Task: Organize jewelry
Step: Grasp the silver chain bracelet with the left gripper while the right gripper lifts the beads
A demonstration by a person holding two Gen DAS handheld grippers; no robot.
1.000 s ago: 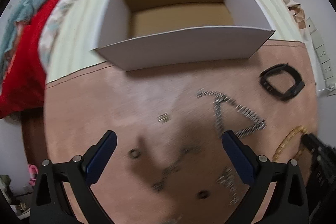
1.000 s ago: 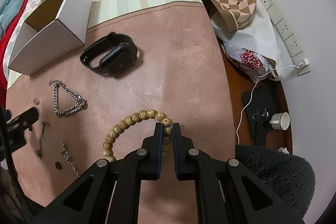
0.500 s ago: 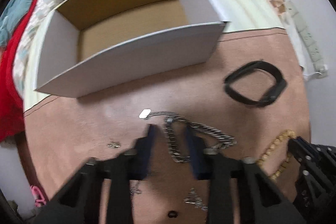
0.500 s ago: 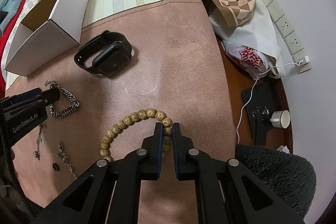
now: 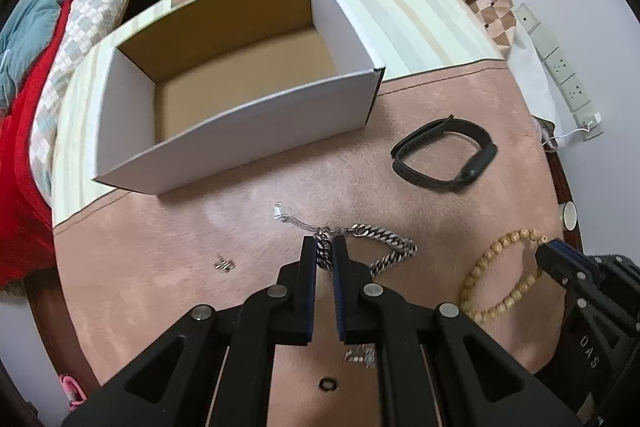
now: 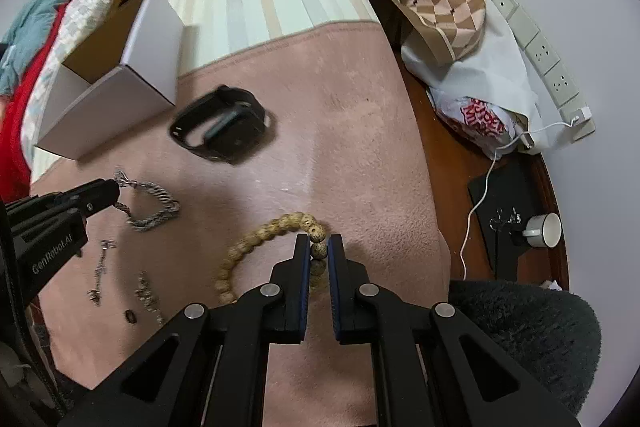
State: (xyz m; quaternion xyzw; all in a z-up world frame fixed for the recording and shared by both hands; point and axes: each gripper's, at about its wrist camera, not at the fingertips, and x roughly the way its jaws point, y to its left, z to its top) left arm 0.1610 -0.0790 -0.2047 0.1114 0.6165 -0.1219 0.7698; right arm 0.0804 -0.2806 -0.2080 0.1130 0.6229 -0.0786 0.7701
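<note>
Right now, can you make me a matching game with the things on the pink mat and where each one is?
Things:
1. silver chain
2. wooden bead bracelet
3. black watch
4. white box

Places:
A. lying free on the pink mat
B. pinched in the right gripper
C. open and empty, partly on the striped cloth
D. pinched in the left gripper

Pairs: 1-D, 2-B, 3-A, 4-C

Silver chain: heavy curb links, clasp end trailing toward the box, one stretch pinched between 2 pads. Bead bracelet: tan wooden beads, looped, likewise pinched. Black watch: strap closed, on its side on the pink mat. Box: white, open-topped, brown inside, nothing in it.
</note>
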